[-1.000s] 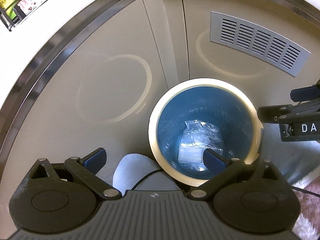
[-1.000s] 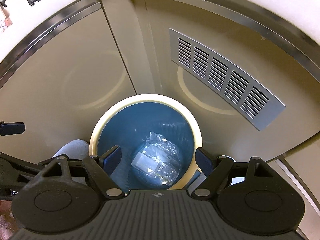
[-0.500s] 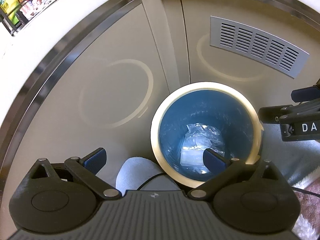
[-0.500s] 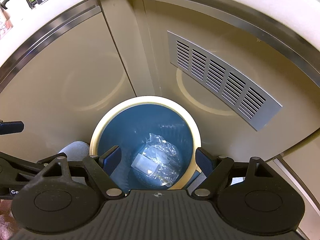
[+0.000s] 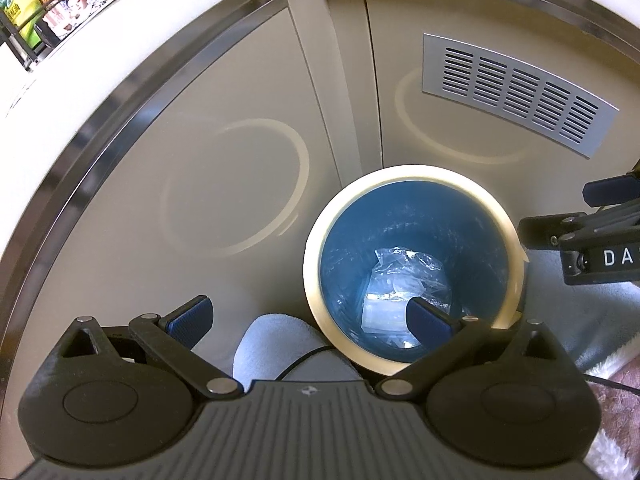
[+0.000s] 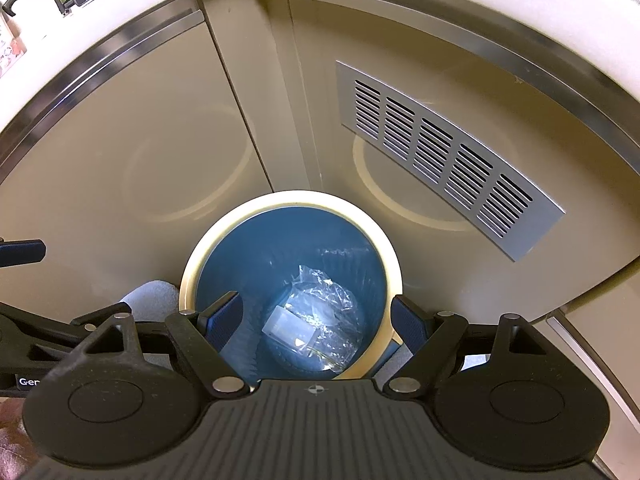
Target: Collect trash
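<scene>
Both grippers point steeply down over the bin (image 5: 412, 280), nothing gripped.

Left gripper (image 5: 308, 318): jaws spread wide, empty. Its left pad sits over the cabinet front, its right pad overlaps the bin mouth in view; no contact visible with rim or contents.

Right gripper (image 6: 318, 320): also wide open, empty. The pads straddle the bin opening, one inside the rim line on the left and one at the rim on the right; can't tell whether that right pad touches the rim.

Trash: crumpled clear plastic wrapper (image 6: 320, 300) plus a small translucent rectangular piece (image 6: 290, 326) lie at the bottom of the bin, blue inside with a cream rim (image 6: 288, 200). Same pile seen from the left wrist (image 5: 404, 280).

The bin stands against a beige cabinet (image 5: 200, 160) with a grey vent grille (image 6: 440, 152). A grey-clad knee (image 5: 276, 344) is just beside the bin.
</scene>
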